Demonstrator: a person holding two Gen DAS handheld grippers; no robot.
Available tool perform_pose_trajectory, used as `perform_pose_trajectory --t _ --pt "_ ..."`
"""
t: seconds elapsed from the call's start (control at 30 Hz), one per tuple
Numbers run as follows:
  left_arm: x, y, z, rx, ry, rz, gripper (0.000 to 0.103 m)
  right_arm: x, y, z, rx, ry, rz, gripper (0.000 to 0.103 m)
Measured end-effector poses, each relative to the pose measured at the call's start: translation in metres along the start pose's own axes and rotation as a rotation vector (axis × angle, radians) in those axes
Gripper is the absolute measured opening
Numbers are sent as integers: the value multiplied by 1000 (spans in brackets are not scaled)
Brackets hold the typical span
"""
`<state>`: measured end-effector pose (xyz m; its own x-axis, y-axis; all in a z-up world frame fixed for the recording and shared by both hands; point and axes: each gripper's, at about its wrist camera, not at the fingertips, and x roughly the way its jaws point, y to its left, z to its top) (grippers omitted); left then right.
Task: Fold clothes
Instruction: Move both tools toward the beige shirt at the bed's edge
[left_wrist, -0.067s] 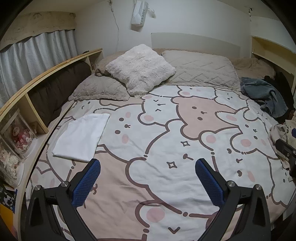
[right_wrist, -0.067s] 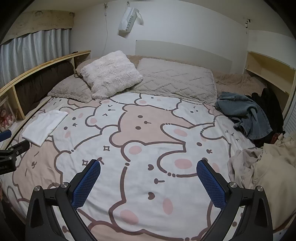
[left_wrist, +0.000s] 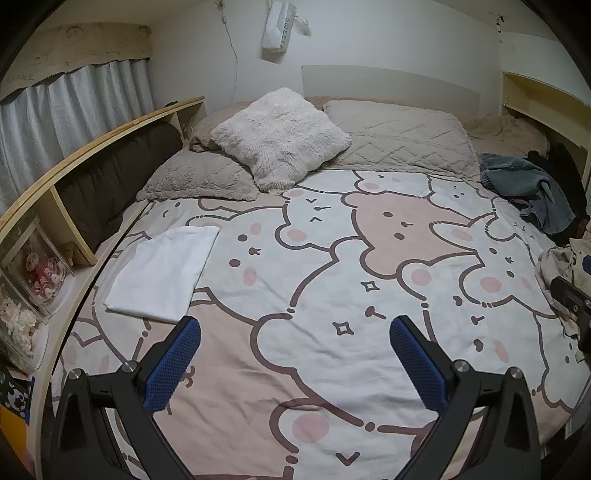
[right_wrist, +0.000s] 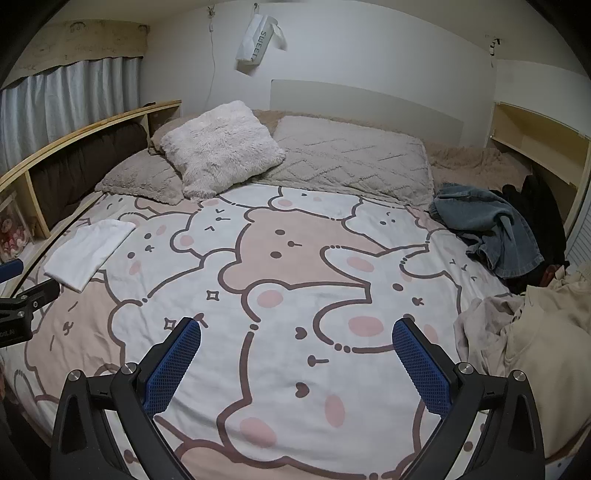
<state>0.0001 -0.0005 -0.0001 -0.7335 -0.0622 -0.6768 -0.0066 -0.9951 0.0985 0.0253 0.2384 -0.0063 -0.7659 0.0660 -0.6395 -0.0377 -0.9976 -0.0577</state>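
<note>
A folded white garment (left_wrist: 164, 271) lies flat on the left side of the bed; it also shows in the right wrist view (right_wrist: 88, 253). A crumpled blue denim garment (right_wrist: 487, 227) lies at the far right, also in the left wrist view (left_wrist: 532, 188). A beige heap of clothes (right_wrist: 528, 347) sits at the right edge, its edge showing in the left wrist view (left_wrist: 561, 258). My left gripper (left_wrist: 295, 326) is open and empty above the bedspread, just right of the white garment. My right gripper (right_wrist: 295, 326) is open and empty, left of the beige heap.
The bear-print bedspread (left_wrist: 332, 295) covers the bed. A fluffy white cushion (left_wrist: 280, 138) and beige pillows (left_wrist: 399, 140) lie at the head. A wooden shelf (left_wrist: 74, 166) runs along the left, with boxed trinkets (left_wrist: 33, 266). A dark garment (right_wrist: 539, 210) lies beside the denim.
</note>
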Motion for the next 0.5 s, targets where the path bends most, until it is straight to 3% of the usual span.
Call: perform_pose_trajectory --t 0.5 --pt "-1 2 -1 5 -6 0 103 -1 0 -5 6 1 3 103"
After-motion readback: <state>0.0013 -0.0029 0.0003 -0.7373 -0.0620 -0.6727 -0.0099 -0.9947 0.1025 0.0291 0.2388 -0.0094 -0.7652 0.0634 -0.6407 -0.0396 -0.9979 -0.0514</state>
